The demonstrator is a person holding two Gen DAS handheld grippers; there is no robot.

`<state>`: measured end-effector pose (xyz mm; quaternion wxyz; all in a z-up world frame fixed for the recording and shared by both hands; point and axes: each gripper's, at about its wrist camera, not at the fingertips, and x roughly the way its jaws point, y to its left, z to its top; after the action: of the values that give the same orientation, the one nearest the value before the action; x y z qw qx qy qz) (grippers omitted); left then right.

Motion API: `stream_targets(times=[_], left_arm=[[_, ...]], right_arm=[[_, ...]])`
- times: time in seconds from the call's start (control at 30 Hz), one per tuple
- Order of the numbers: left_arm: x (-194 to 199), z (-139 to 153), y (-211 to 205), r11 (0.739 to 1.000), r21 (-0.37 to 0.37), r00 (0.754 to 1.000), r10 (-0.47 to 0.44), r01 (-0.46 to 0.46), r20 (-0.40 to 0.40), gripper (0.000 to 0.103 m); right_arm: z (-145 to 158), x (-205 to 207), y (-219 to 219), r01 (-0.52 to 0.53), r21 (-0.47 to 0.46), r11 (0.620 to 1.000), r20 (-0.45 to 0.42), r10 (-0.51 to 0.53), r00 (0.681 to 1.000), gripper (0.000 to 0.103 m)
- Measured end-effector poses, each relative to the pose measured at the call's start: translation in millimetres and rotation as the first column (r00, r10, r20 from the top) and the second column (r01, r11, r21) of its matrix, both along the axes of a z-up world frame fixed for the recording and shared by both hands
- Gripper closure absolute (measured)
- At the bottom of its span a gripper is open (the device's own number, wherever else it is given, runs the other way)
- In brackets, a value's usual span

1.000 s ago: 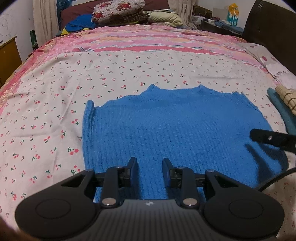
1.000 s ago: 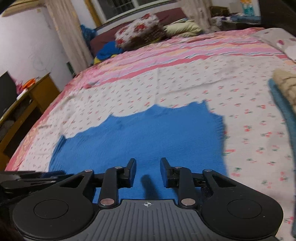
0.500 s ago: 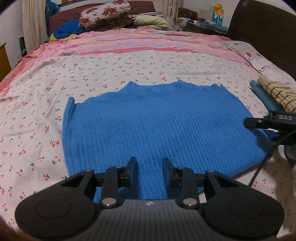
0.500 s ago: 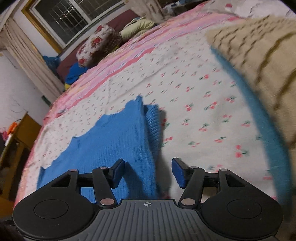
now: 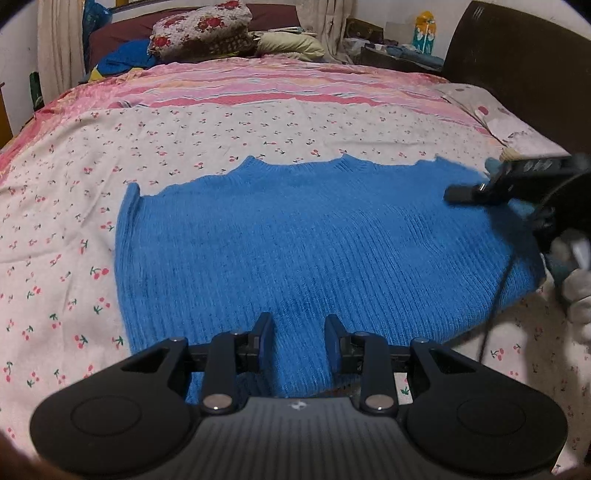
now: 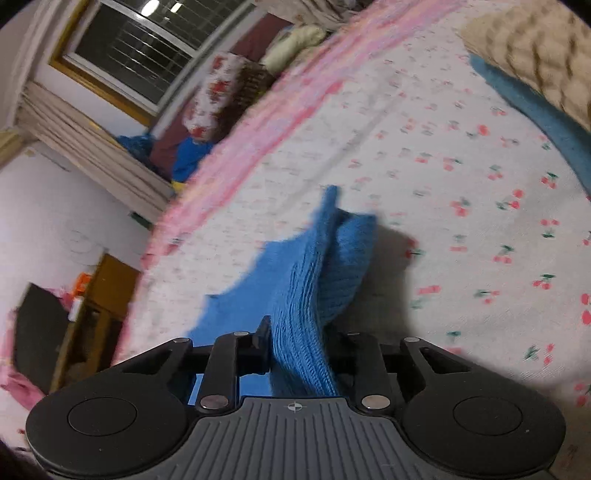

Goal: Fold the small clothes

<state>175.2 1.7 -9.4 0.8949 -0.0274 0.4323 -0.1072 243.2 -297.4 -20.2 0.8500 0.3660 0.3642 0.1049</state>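
Observation:
A blue knit sweater (image 5: 314, 236) lies flat on the cherry-print bed sheet (image 5: 258, 129), neck toward the far side. My left gripper (image 5: 298, 321) hovers over the sweater's near hem, jaws apart with nothing between them. In the left wrist view my right gripper (image 5: 454, 194) is at the sweater's right edge. In the right wrist view the right gripper (image 6: 299, 328) has its jaws closing on a raised, bunched fold of the sweater (image 6: 321, 258), which fills the gap between them. Its right finger is hidden by the fabric.
A folded beige striped garment (image 6: 535, 48) on a teal one (image 6: 535, 107) lies on the bed right of the sweater. Pillows (image 5: 199, 29) sit at the far end, a dark headboard (image 5: 517, 74) at right. A white-gloved hand (image 5: 576, 288) holds the right gripper.
The right gripper rolled, moved to the sweater's right edge, opened wide, then closed on the edge and lifted a fold. The left gripper shifted slightly over the hem, jaws unchanged.

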Motion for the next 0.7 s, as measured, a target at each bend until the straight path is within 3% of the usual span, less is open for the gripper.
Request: stream_targets(times=[0.2,0.3,0.37,0.5,0.7], left_arm=[[-9.1,8.1,18.0,0.999,-0.031,1.000,0.020,-0.019,0.025,0.066],[-16.5,13.4,33.5,0.998,-0.053,0.999,0.040,-0.038,0.034,0.066],[-23.4,16.2,46.6,0.996,-0.063,0.998,0.058,-0.056,0.038,0.065],[-38.5,17.1,71.1,0.993,-0.078,0.995,0.091,-0.088,0.043,0.065],[-63.6,11.5,100.9,0.985,-0.106,0.990,0.137,-0.134,0.024,0.065]], right_arm=[[55.6,5.8,48.6,-0.085,-0.001,0.996,0.063,0.085,0.994,0.080],[77.4,12.2,93.6,-0.160,-0.065,0.985,0.087,0.166,0.982,0.080],[85.1,15.4,125.1,-0.206,-0.159,0.966,0.098,0.223,0.970,0.080],[80.1,21.6,187.1,-0.291,-0.304,0.907,0.051,0.321,0.946,0.080],[53.9,21.6,247.1,-0.368,-0.383,0.847,-0.031,0.386,0.922,0.077]])
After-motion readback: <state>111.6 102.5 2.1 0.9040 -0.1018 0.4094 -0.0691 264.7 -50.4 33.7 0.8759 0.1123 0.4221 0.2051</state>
